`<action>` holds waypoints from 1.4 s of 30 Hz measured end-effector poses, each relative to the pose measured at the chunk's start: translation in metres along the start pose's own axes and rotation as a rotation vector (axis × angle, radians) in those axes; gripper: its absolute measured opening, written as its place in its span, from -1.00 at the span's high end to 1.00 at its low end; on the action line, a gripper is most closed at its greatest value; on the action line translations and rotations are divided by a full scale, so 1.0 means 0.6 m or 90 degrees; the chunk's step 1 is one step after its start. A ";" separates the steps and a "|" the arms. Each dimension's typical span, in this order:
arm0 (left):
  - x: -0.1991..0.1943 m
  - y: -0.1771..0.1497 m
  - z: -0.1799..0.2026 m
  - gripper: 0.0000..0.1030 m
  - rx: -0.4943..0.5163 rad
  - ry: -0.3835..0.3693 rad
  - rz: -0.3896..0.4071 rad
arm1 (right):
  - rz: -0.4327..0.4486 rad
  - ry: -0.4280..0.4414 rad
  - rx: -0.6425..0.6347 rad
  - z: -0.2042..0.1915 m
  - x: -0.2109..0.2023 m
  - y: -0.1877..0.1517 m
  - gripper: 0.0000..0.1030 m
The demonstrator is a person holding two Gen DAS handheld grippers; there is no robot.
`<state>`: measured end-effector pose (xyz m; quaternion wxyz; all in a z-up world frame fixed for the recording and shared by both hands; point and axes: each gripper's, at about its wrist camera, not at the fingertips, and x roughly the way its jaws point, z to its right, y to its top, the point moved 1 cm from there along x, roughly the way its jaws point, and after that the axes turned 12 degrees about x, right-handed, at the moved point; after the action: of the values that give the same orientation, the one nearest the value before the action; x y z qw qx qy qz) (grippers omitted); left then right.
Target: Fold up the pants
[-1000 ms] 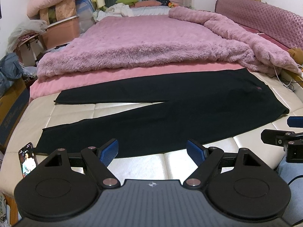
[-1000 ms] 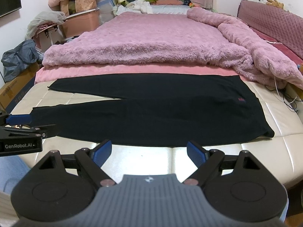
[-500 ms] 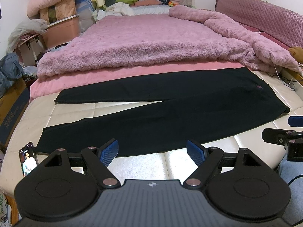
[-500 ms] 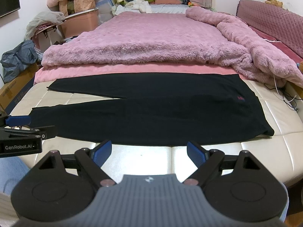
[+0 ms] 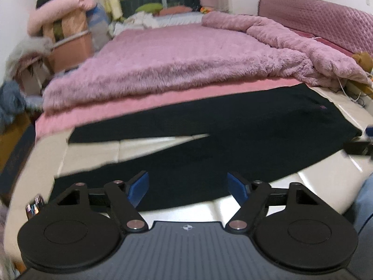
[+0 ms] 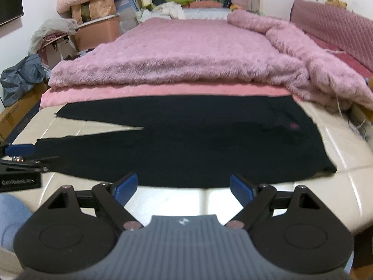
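Left tool (image 5: 187,187) moved closer over pants (image 5: 209,144) (blurred), empty.

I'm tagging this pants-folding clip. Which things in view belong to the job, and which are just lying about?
Job: black pants; left gripper, open; right gripper, open.

Lying about: fluffy pink blanket; phone; storage boxes; grey bag.

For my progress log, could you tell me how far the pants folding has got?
Done: the black pants lie flat, legs apart, on the cream mattress. In hand: nothing; the left hand-held gripper and right hand-held gripper are open, near the front edge. Left: every fold.
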<state>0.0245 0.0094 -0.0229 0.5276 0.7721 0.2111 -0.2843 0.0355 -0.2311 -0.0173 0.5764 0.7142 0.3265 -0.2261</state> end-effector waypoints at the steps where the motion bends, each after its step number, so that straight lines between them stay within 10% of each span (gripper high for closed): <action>1: 0.006 0.002 -0.008 -0.68 0.011 -0.002 0.010 | 0.014 -0.001 -0.008 0.007 0.002 0.007 -0.60; 10: 0.115 -0.024 -0.071 -0.43 0.202 -0.097 0.001 | 0.027 0.000 -0.064 0.121 0.075 0.091 -0.58; 15: 0.185 -0.079 -0.091 -0.27 0.318 -0.107 -0.098 | -0.029 -0.030 -0.125 0.201 0.152 0.102 0.12; 23: 0.228 -0.150 -0.128 -0.17 0.450 -0.077 -0.193 | -0.133 -0.087 -0.214 0.318 0.239 0.080 0.28; 34: 0.239 -0.147 -0.150 0.11 0.481 -0.132 -0.260 | -0.187 -0.121 -0.388 0.359 0.259 0.062 0.33; 37: 0.251 -0.133 -0.148 0.92 0.429 -0.153 -0.297 | -0.205 -0.125 -0.471 0.358 0.267 0.051 0.33; 42: 0.253 -0.132 -0.132 1.00 0.414 -0.087 -0.291 | -0.219 -0.137 -0.590 0.364 0.272 0.035 0.33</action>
<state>0.1058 0.1158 -0.1562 0.1918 0.8114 0.2410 -0.4968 0.1742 -0.4119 -0.1685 0.8175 0.2918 0.4445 -0.2215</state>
